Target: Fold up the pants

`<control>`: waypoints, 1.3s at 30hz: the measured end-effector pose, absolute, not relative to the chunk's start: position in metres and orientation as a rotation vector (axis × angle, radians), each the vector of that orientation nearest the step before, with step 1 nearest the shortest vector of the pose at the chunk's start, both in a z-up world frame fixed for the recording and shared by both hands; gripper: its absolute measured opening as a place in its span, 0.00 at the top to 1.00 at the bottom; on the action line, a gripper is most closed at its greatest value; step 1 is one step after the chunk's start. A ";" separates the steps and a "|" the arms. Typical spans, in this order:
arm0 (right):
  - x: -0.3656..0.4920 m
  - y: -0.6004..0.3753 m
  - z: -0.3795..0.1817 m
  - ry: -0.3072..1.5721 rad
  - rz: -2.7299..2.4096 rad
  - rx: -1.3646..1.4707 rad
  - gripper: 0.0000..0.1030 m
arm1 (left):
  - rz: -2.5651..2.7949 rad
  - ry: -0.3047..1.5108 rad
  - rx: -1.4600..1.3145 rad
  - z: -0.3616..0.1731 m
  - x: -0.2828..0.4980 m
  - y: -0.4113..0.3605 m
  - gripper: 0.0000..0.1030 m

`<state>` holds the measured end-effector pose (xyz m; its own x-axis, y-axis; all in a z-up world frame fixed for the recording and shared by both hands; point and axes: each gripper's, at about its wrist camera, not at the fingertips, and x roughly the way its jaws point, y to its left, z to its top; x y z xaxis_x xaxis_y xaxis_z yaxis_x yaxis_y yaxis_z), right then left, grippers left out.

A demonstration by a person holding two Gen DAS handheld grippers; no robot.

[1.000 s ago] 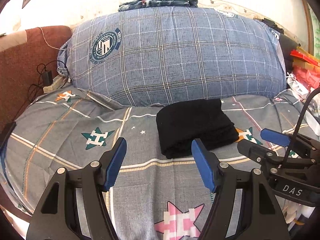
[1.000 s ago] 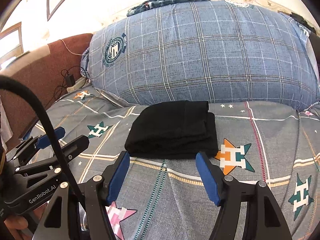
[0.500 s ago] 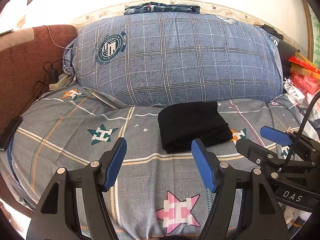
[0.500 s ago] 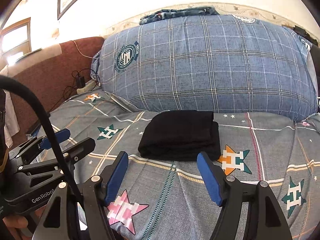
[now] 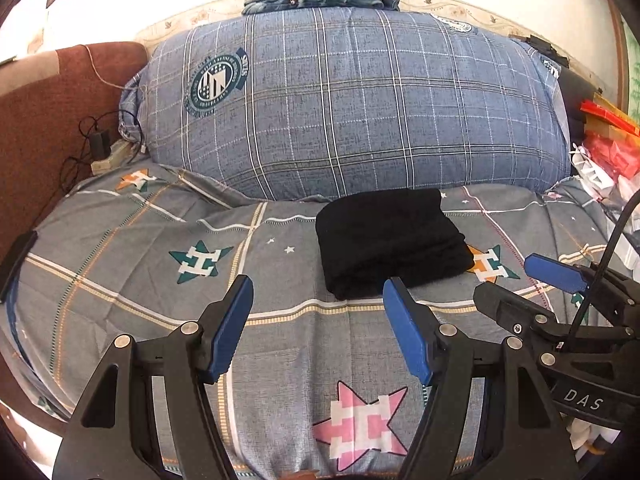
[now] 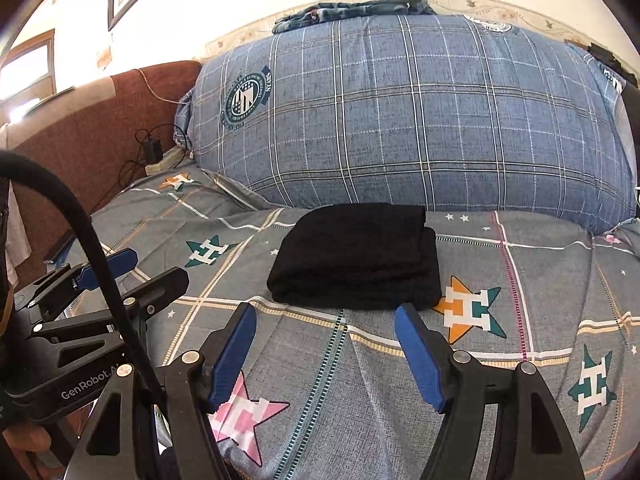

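Note:
The black pants lie folded into a compact stack on the grey star-patterned bed sheet, just in front of the big blue plaid pillow. They also show in the right wrist view. My left gripper is open and empty, held above the sheet short of the pants. My right gripper is open and empty, also short of the pants' near edge. Each gripper shows in the other's view: the right one and the left one.
A large blue plaid pillow stands behind the pants with folded dark clothing on top. A brown headboard with a charger and cables is at the left. Red and white clutter lies at the right.
Both grippers have pulled back from the folded pants, which now look smaller and farther off. The pants have not moved. Both grippers stay open.

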<state>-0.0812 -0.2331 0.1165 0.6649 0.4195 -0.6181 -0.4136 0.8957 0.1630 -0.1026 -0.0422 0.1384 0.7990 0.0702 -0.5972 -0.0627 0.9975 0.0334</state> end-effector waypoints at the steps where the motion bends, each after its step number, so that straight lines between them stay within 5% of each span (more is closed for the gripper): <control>1: -0.080 -0.233 0.116 0.701 0.470 0.009 0.33 | 0.071 0.644 0.011 0.138 -0.101 -0.042 0.34; 39: -0.054 -0.222 0.095 0.743 0.468 0.035 0.32 | 0.076 0.693 -0.016 0.116 -0.072 -0.034 0.34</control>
